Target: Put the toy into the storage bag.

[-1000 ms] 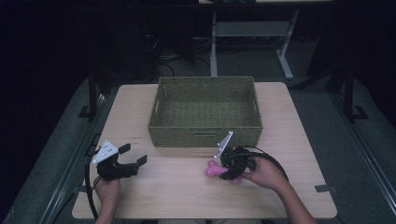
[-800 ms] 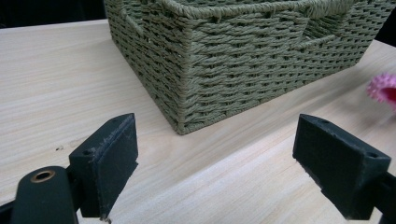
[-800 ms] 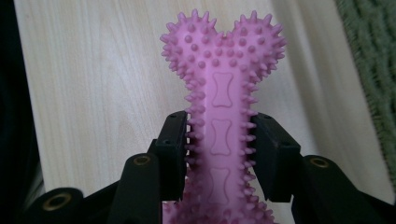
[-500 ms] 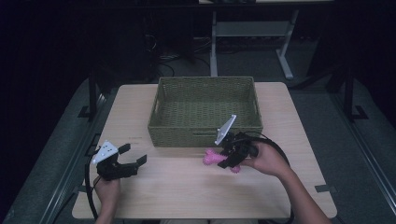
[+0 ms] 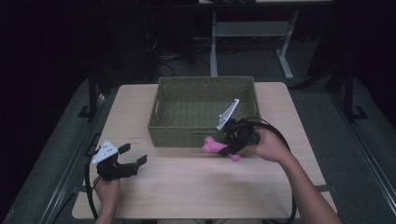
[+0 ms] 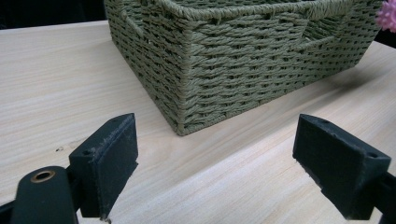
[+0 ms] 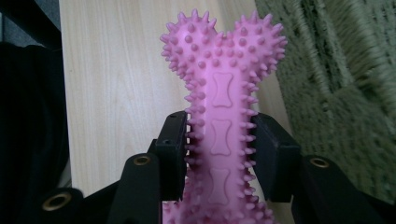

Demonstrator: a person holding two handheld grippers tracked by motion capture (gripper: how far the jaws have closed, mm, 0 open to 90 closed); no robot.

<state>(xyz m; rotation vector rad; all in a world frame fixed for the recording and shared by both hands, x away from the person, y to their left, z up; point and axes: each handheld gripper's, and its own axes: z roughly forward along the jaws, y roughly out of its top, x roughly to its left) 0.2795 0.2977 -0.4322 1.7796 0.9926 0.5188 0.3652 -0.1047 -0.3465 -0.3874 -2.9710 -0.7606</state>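
Light wooden table (image 5: pixel 196 186) in a dark room, bearing a green woven basket (image 5: pixel 205 112). Right gripper (image 5: pixel 223 145), jaws clamped on the shaft of a pink spiked bone toy (image 7: pixel 223 126), held above the tabletop at the basket's near wall. Left gripper (image 5: pixel 131 159), jaws apart, empty, at the table's near-left.

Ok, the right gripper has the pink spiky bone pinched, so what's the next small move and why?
Probably carry the pink bone toy up and over the near wall of the woven basket, then open. The right gripper clamps the toy's shaft clear of the table, just outside that wall, and the basket's inside looks bare.
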